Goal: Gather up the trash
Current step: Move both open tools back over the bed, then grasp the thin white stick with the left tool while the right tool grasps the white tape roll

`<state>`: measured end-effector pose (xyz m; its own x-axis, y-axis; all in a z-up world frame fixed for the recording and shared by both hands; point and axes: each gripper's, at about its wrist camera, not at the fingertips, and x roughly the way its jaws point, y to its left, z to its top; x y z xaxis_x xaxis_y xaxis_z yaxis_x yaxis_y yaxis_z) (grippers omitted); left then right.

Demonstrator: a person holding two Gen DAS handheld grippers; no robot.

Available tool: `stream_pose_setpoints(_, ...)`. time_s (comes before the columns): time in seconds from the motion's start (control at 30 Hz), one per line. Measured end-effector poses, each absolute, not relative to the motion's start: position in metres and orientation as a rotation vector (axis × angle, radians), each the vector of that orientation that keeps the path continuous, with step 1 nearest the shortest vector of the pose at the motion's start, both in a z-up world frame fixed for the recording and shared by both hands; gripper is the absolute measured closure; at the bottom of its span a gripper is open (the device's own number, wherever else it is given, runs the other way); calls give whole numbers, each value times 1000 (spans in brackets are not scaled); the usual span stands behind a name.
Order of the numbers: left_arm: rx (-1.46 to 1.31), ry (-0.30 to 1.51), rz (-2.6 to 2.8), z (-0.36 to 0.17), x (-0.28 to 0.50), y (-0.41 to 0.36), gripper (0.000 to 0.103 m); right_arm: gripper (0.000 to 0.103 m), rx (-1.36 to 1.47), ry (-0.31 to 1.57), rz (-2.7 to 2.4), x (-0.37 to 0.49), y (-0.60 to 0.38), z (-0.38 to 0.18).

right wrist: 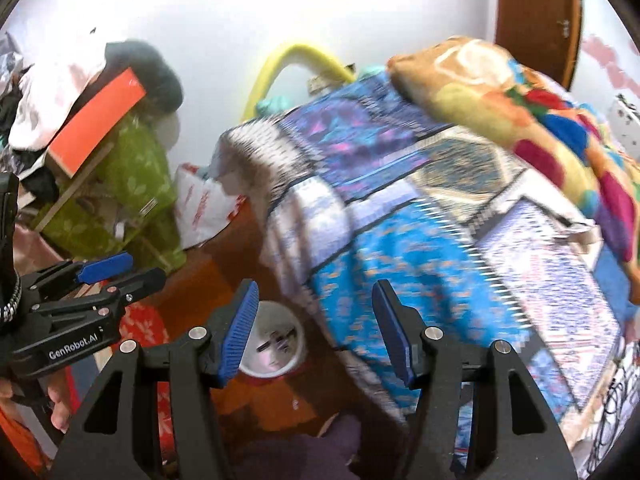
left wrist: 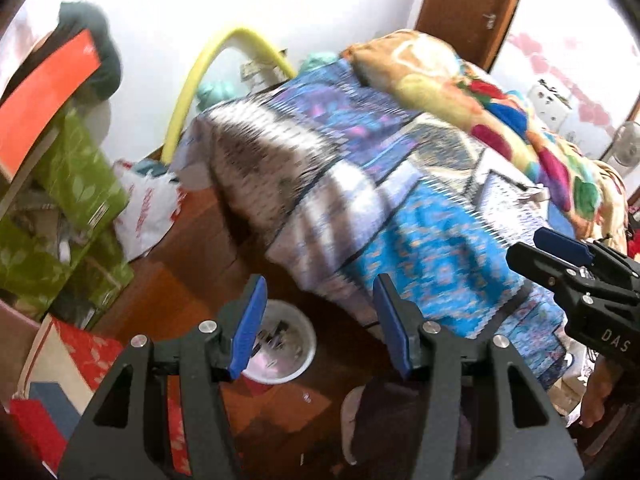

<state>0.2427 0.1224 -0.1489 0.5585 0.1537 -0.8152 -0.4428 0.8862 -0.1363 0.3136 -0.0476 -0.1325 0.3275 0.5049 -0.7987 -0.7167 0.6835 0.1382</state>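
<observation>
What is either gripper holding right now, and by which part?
Nothing is held. The left gripper and the right gripper are both open with only empty air between their blue pads, above the white bin.

"GenRobot.AI" on left gripper (right wrist: 105,276); "DAS" on right gripper (left wrist: 560,258).

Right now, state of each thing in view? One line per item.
left claw: open, nothing between the pads.
right claw: open, nothing between the pads.
white bin: upright on the floor by the bed, open top, some scraps inside.
patchwork bedspread: draped over the bed edge, hanging toward the floor.
colourful blanket: bunched on top of the bed.
white plastic bag: crumpled on the floor against the wall.
</observation>
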Motion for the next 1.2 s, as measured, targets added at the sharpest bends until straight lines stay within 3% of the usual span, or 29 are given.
stream_pose_setpoints(0.57,-223,855,82,-114,395,-15,49,48,-104,872,527,411,-219,-105)
stream_pose_setpoints(1.2,-122,958,-76,-195,552,-95,49,48,98,982,376,576,-292,-179)
